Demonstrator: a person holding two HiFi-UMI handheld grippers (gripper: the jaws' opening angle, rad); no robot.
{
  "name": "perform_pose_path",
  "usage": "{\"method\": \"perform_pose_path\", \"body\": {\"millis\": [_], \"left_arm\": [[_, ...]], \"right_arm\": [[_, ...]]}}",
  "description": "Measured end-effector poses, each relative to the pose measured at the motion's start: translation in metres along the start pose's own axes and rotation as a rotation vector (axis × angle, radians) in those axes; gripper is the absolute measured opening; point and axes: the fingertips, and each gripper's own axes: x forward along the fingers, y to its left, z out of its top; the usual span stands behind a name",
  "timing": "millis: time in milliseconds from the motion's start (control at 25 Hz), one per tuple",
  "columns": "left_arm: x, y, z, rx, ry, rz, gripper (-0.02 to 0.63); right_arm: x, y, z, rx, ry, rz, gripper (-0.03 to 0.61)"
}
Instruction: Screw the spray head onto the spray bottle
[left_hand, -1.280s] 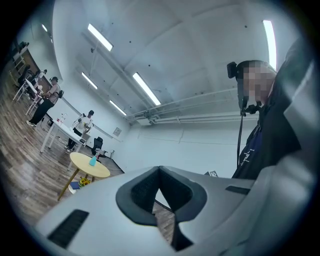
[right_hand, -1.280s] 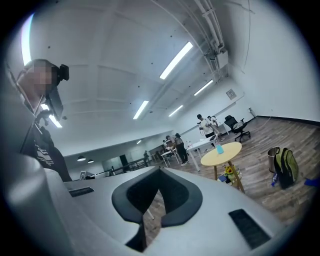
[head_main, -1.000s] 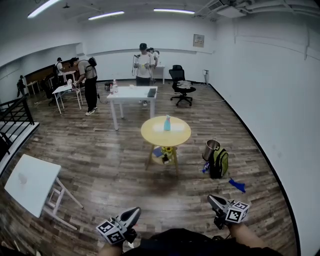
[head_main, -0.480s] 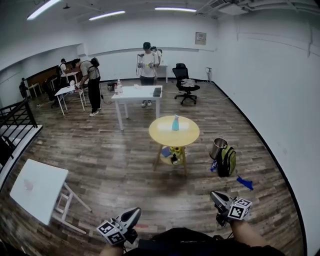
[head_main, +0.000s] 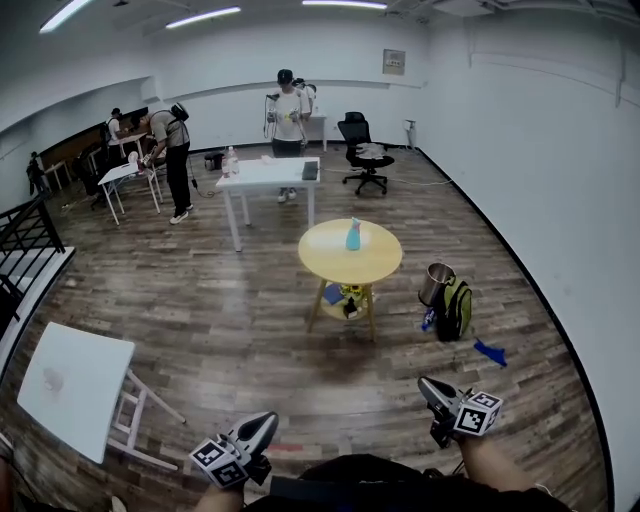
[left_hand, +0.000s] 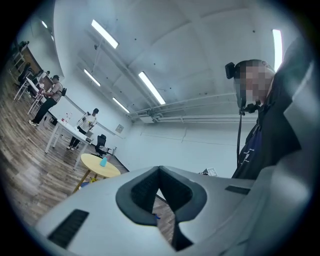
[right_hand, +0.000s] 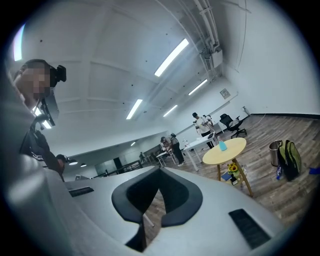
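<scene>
**Our tally of the room**

We count one spray bottle (head_main: 353, 235) on one round yellow surface (head_main: 330, 262) at the centre. There is one metal bin (head_main: 435, 285) and one backpack (head_main: 457, 308) between three and four o'clock, and one office chair (head_main: 361, 150) at one. We also count two claws: the left claw (head_main: 266, 422) at seven and the right claw (head_main: 426, 384) at five.

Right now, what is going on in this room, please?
A person holds a gripper in each hand. The left gripper and the right gripper are both shut and empty, held low over the wooden floor. The blue spray bottle stands on the round yellow table, some way ahead, and nobody touches it. The screwing has not begun.
</scene>
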Motion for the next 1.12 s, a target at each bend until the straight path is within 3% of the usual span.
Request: {"method": "perform_pose_path", "body": {"millis": [160,360,760,1120], "left_arm": [[0.035,0.005,-0.006,-0.016,0.016,-0.027,0.003],[0.108,0.008,-0.012,0.000,0.025,-0.036,0.003],[0.284,-0.024,-0.022,0.022,-0.039,0.016,0.003],[0.370,-0.012,-0.038,0.016,-0.022,0.068,0.003]], "right_arm": [[0.003,-0.023,0.008,0.000,0.010,-0.008,0.000],[0.003,-0.088,0.038,0.015,-0.003,0.003,0.000],[-0.017,-0.237,0.144,-0.016,0.020,0.086,0.000],[0.001,-0.317,0.176,-0.048,0.058,0.152,0.002]]}}
